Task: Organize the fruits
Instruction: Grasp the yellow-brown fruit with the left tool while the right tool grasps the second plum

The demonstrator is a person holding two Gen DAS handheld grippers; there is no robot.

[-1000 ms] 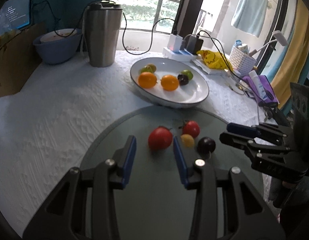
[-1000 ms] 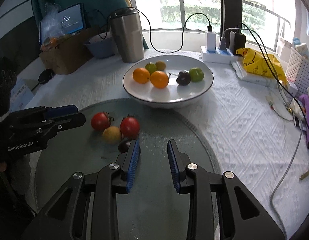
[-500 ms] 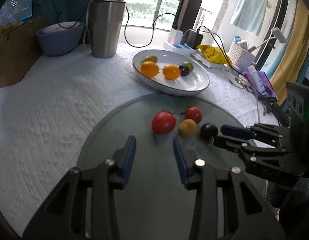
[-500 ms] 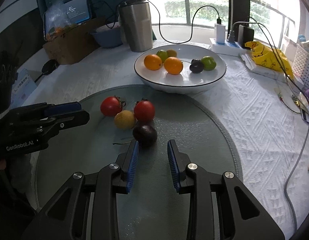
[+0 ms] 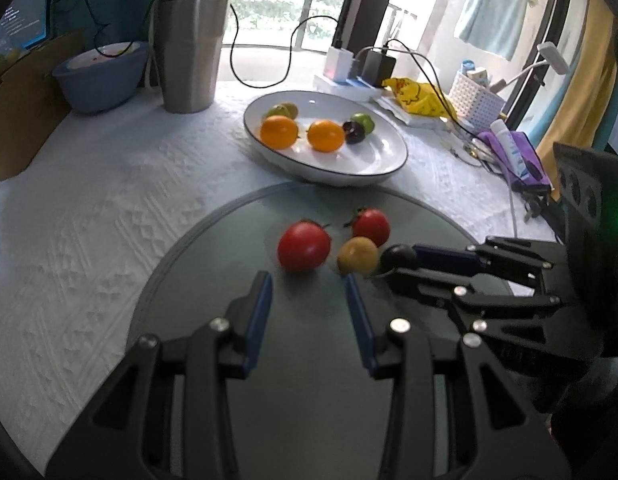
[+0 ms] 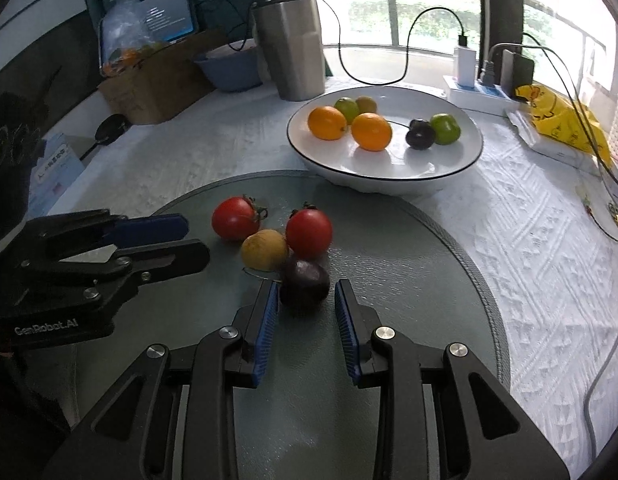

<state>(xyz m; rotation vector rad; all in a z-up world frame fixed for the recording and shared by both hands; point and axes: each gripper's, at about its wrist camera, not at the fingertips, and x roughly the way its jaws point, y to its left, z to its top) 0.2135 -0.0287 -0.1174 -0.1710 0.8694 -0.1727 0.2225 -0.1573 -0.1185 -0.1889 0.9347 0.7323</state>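
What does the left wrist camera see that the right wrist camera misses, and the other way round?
Only the left wrist view shows the hanging blue towel, the white basket and the purple pouch.

Only the right wrist view shows the clear plastic bag on the cardboard box, and the dark purple fruit sitting between the open right gripper pads.

Both show the white plate, the steel tumbler, two red tomatoes and the yellow fruit.

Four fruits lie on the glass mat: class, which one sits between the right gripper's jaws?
The dark purple plum. It alone lies between the open right gripper jaws; both tomatoes and the yellow fruit sit farther away.
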